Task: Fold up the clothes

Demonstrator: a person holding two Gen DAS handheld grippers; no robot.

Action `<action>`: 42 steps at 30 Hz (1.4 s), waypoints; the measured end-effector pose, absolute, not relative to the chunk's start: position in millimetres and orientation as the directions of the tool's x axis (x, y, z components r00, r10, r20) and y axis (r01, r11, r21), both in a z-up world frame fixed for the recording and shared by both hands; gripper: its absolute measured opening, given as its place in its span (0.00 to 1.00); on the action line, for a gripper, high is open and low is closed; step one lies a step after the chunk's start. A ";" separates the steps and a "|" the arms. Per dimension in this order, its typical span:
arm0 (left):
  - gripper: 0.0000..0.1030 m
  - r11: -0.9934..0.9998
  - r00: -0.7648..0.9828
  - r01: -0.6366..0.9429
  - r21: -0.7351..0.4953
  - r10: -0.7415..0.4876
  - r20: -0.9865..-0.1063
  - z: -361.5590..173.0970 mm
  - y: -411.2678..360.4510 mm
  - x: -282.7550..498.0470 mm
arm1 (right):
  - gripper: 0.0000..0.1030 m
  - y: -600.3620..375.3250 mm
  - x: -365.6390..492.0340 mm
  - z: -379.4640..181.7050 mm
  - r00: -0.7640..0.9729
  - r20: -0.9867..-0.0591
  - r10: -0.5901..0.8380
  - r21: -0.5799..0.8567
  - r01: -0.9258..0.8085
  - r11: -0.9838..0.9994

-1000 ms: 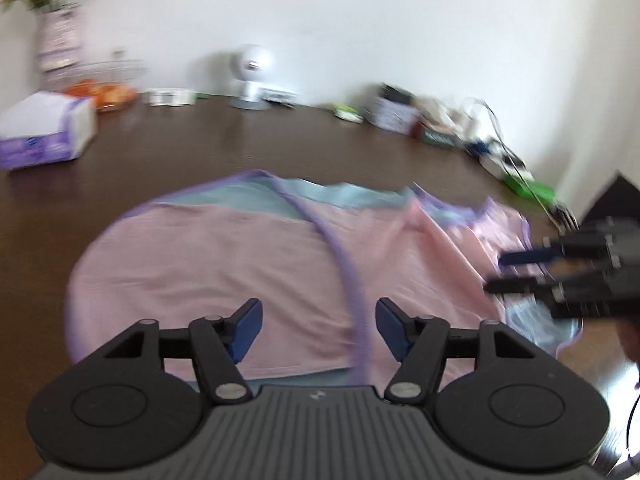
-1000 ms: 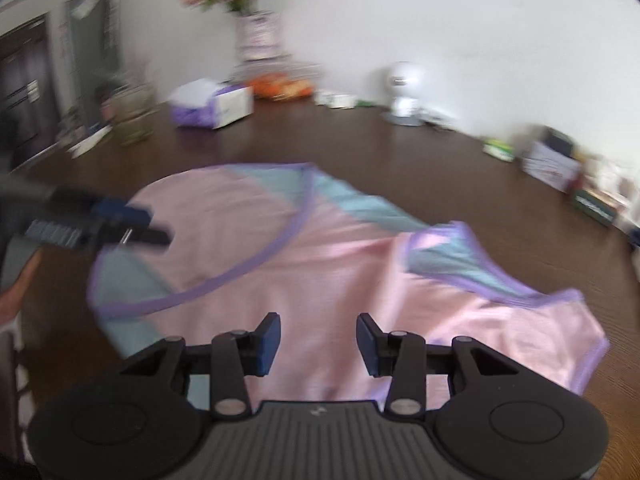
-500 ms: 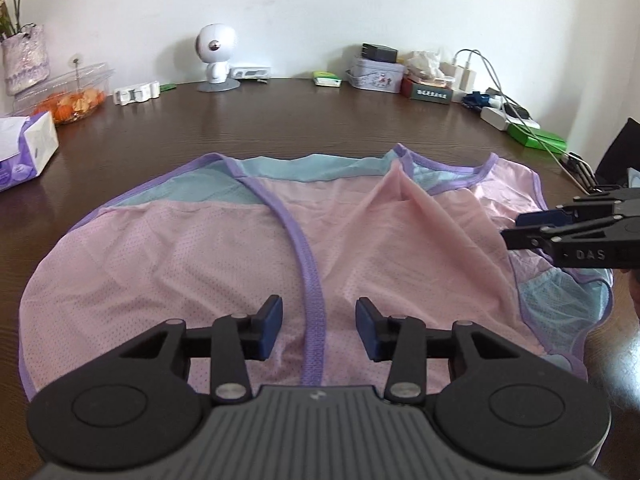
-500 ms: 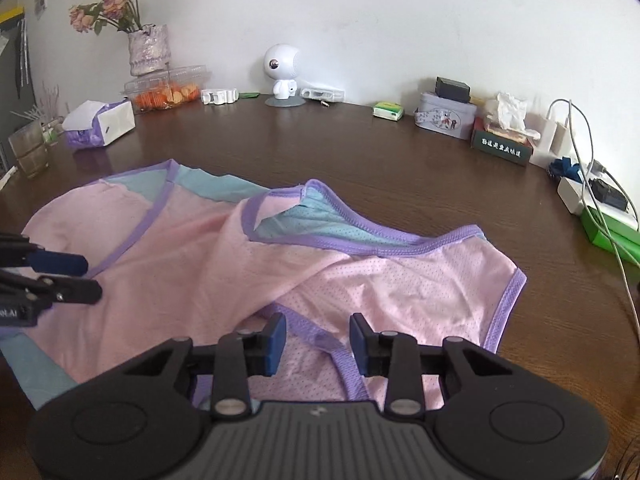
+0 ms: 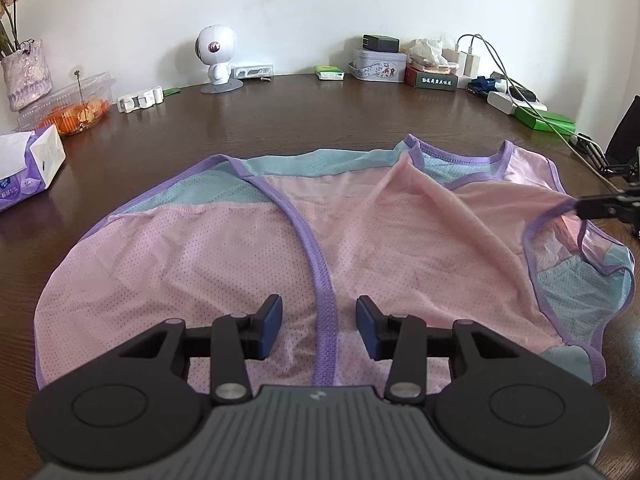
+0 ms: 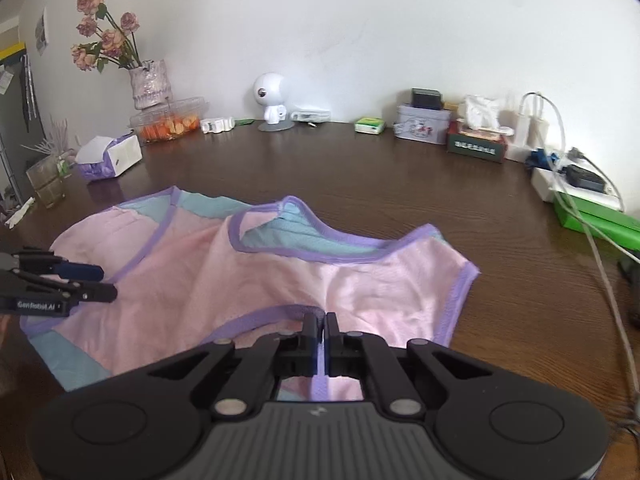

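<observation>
A pink mesh vest (image 5: 224,256) with purple trim and teal panels lies spread on the dark wooden table (image 5: 320,112). My left gripper (image 5: 319,326) hovers open over its near edge, a purple strap running between the fingers. My right gripper (image 6: 324,326) is shut on the purple-trimmed armhole edge of the vest (image 6: 224,288) and lifts that edge slightly. In the left wrist view the right gripper (image 5: 580,206) appears at the far right, pinching the raised trim. The left gripper (image 6: 100,282) shows at the left of the right wrist view, open.
Along the wall stand a white robot figure (image 5: 216,60), a tin (image 5: 378,66), tissue boxes (image 5: 28,164), a fruit container (image 5: 72,108), a flower vase (image 6: 150,82), chargers and cables (image 6: 576,184) and a green box (image 6: 600,220).
My right gripper has closed on the vest's purple armhole trim and raised it. My left gripper has stayed open and settled over the near edge.
</observation>
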State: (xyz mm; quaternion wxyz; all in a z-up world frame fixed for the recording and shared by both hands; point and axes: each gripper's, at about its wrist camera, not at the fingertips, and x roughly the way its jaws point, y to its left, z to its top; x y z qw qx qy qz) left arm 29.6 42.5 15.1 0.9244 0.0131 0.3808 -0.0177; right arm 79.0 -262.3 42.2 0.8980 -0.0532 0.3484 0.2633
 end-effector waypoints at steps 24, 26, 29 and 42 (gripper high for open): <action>0.46 0.955 0.644 0.259 -0.144 -0.282 -0.712 17.4 -31.7 24.5 | 0.00 -244.7 132.6 19.0 0.643 -0.681 0.350 0.102 -0.390 0.915; 0.46 0.955 0.647 0.261 -0.141 -0.281 -0.709 16.6 -28.9 22.2 | 0.00 -255.7 132.4 20.6 0.682 -0.664 0.305 0.110 -0.314 0.943; 0.47 0.953 0.645 0.269 -0.140 -0.286 -0.709 16.8 -27.3 21.8 | 0.00 -272.4 124.4 18.5 0.711 -0.660 0.243 0.101 -0.236 0.966; 0.54 0.984 0.721 0.066 -0.168 -0.163 -0.673 33.9 41.2 4.6 | 0.19 -276.9 48.7 29.1 0.638 -0.684 0.354 0.096 -0.403 0.910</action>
